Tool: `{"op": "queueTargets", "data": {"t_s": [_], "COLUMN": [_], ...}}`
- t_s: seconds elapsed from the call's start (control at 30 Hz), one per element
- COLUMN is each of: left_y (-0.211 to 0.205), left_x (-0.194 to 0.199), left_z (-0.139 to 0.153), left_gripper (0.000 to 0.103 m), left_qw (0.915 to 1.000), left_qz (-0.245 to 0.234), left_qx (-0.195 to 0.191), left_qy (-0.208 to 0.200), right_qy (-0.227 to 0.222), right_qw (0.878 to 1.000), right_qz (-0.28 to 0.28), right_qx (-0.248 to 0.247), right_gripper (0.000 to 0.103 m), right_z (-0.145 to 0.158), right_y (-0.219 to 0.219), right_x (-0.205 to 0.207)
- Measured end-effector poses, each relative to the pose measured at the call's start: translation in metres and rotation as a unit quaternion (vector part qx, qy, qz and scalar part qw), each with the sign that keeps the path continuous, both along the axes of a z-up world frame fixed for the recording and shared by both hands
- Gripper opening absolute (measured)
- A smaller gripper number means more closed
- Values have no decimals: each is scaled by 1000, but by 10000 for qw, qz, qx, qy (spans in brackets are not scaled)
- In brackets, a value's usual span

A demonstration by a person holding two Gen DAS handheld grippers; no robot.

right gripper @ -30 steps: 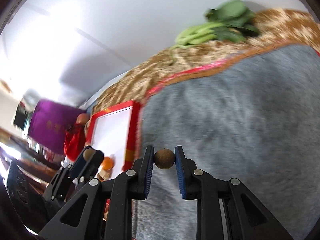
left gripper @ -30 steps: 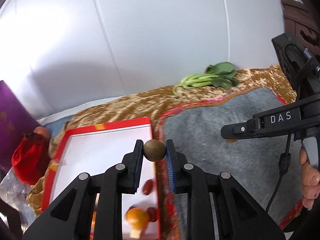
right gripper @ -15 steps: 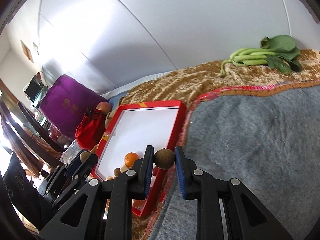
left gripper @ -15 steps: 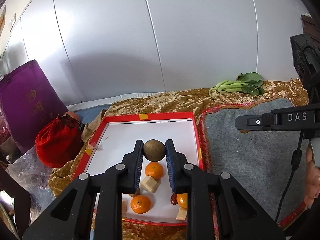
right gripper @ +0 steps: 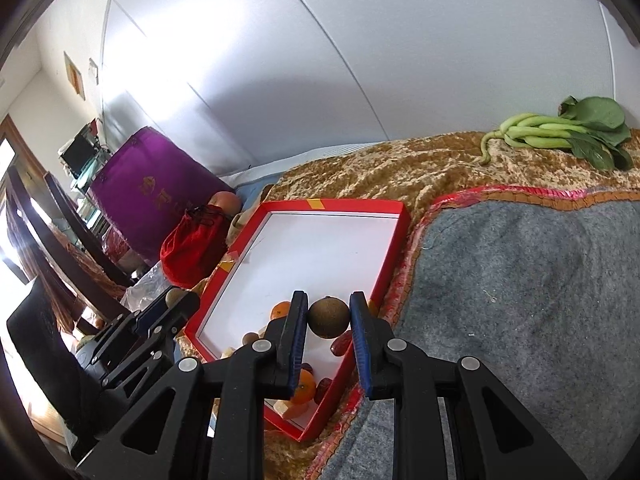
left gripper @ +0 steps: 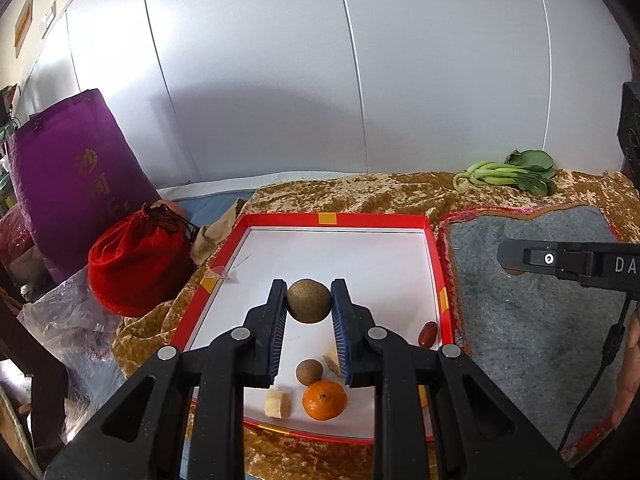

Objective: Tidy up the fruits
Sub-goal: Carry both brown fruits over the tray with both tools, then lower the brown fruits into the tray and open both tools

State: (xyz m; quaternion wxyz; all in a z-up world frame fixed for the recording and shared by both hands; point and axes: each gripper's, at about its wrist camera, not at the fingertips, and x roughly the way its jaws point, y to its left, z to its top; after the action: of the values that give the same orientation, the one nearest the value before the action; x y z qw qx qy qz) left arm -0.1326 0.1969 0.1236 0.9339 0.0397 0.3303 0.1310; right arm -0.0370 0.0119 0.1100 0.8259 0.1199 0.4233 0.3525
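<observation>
My left gripper (left gripper: 309, 302) is shut on a round brown fruit (left gripper: 309, 301) and hangs over the white floor of a red-rimmed tray (left gripper: 332, 219). Below it in the tray lie another brown fruit (left gripper: 309, 372), an orange (left gripper: 324, 401), pale cubes (left gripper: 277, 403) and a red date (left gripper: 428, 334). My right gripper (right gripper: 329, 317) is shut on a second brown fruit (right gripper: 329, 317), held above the tray's right rim (right gripper: 394, 252). From the left wrist view the right gripper (left gripper: 568, 266) shows side-on over the grey mat. The left gripper (right gripper: 176, 300) appears at the right wrist view's left.
A grey felt mat (left gripper: 540, 320) lies right of the tray on a gold patterned cloth (left gripper: 360, 190). Green leafy vegetables (left gripper: 508, 172) rest at the back right. A red drawstring pouch (left gripper: 136, 260) and a purple bag (left gripper: 76, 184) stand left of the tray. White wall panels rise behind.
Both grippers swung left from the grey mat toward the tray, each keeping its brown fruit. The left one now hangs over the tray's middle; the right one reached the tray's right rim.
</observation>
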Motion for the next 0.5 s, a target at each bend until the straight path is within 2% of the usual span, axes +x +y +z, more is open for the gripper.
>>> {"op": "queueTargets", "data": {"t_s": [0.5], "left_y": [13], "left_x": [-4], "left_z": [1], "left_gripper": [20], "left_qw": [9995], "left_qz": [267], "left_qx": [126], "left_qy": [-74], "right_qy": [-520], "right_qw": [9971], "right_qz": [528], "right_qx": [-175], "right_gripper": [22], "right_z": [7], "right_y": [29], "right_x": [-29]}}
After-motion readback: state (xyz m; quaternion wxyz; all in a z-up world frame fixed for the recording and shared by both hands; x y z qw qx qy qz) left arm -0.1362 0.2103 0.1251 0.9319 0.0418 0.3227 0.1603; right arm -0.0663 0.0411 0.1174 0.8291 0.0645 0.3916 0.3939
